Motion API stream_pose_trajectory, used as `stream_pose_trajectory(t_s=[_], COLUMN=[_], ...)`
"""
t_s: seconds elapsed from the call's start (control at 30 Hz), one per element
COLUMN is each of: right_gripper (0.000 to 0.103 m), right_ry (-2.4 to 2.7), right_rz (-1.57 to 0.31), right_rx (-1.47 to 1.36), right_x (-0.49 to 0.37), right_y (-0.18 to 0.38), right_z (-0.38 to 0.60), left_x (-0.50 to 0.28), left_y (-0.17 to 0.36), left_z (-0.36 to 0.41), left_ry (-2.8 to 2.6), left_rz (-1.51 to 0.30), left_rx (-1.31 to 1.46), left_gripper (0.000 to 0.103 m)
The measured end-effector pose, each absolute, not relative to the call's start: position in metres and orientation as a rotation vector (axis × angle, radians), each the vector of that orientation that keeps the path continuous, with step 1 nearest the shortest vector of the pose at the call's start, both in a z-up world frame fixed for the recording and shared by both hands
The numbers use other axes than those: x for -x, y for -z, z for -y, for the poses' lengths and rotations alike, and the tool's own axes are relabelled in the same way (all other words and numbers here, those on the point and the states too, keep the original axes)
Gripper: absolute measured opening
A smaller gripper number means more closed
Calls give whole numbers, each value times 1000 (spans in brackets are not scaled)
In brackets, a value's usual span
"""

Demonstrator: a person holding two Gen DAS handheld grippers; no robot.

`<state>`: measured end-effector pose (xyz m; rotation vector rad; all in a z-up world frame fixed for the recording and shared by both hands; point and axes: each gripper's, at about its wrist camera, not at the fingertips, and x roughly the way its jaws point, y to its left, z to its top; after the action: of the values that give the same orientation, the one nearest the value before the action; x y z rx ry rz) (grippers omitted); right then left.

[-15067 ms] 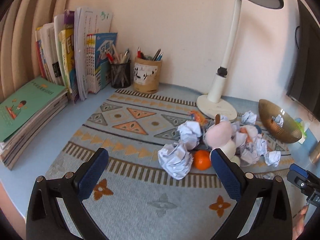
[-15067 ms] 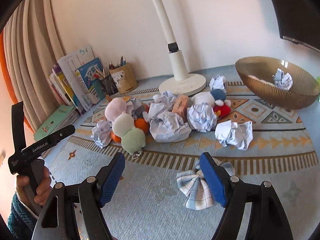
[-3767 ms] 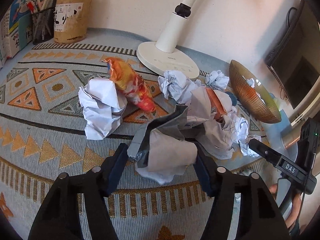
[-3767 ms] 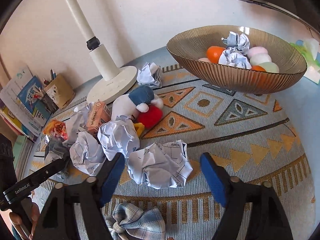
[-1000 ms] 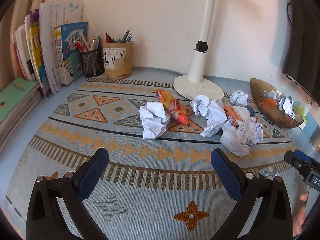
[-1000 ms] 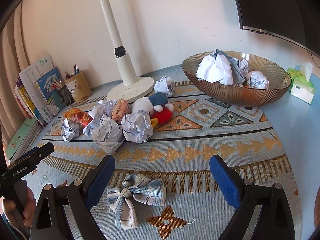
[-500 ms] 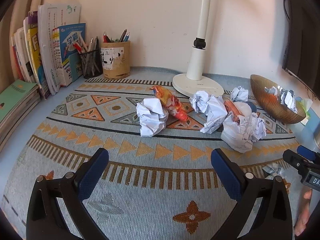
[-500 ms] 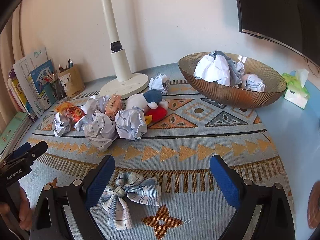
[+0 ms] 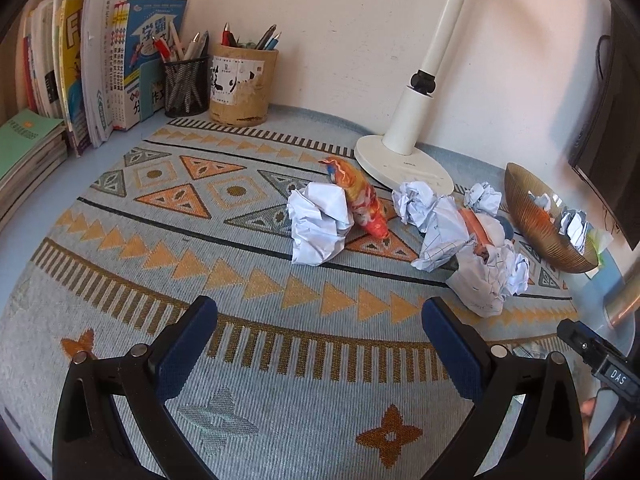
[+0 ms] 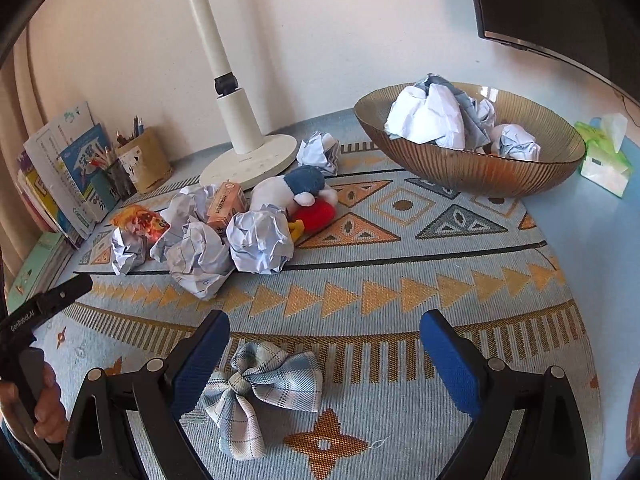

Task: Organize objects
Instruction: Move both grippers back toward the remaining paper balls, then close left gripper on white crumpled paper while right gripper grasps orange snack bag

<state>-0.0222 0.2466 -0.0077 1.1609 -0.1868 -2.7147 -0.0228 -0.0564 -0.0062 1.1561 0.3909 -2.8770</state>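
Several crumpled paper balls lie mid-mat; the nearest to my left gripper (image 9: pixel 320 344) is a white one (image 9: pixel 318 224) beside an orange snack wrapper (image 9: pixel 360 200). Another ball (image 10: pixel 260 240) lies ahead of my right gripper (image 10: pixel 324 354). A plush toy (image 10: pixel 296 196) and a small orange carton (image 10: pixel 226 204) sit in the pile. A plaid bow (image 10: pixel 260 388) lies between the right gripper's fingers on the mat. The brown ribbed bowl (image 10: pixel 480 176) at the far right holds crumpled paper. Both grippers are open and empty above the mat.
A white lamp base (image 9: pixel 404 160) stands behind the pile. Pen cups (image 9: pixel 240 84) and upright books (image 9: pixel 100 52) line the back left; stacked books (image 9: pixel 24 156) lie at left. A tissue pack (image 10: pixel 604 156) sits right of the bowl. A monitor (image 10: pixel 560 8) hangs at the upper right.
Both grippers have moved slightly closer to the pile and stay open and empty. Nothing on the mat has moved.
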Motion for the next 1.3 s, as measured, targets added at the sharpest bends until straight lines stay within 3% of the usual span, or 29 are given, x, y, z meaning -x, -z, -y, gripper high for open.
stream_pose_trajectory(t_s=[0.13, 0.3, 0.43, 0.53, 0.7, 0.8, 0.97, 1.03, 1.3], right_gripper=[96, 95, 68, 66, 66, 66, 49, 32, 31], right_ry=[2588, 2396, 2268, 2112, 1876, 1797, 1824, 1837, 1982], right_rz=[146, -149, -464, -524, -511, -358, -214, -118, 171], right_rx=[-1122, -1037, -993, -1023, -1091, -1177, -1158, -1161, -1052], right_x=[36, 72, 113, 149, 192, 213, 213, 215, 150], right_y=[-13, -43, -35, -23, -1, 17, 10, 5, -59], right_z=[-215, -133, -77, -56, -23, -16, -37, -51, -119], left_x=[50, 89, 104, 105, 112, 123, 128, 128, 92], left_y=[-7, 6, 14, 17, 20, 27, 30, 29, -1], left_z=[66, 63, 69, 68, 72, 75, 71, 73, 73], left_ry=[2940, 3035, 3084, 3086, 3084, 3041, 3039, 3045, 3123], left_rz=[-234, -29, -160, -145, -207, -274, -266, -296, -337], left_rx=[-1216, -1342, -1395, -1377, -1405, -1476, -1504, -1496, -1318], left_gripper=[102, 102, 101, 100, 91, 70, 43, 37, 37])
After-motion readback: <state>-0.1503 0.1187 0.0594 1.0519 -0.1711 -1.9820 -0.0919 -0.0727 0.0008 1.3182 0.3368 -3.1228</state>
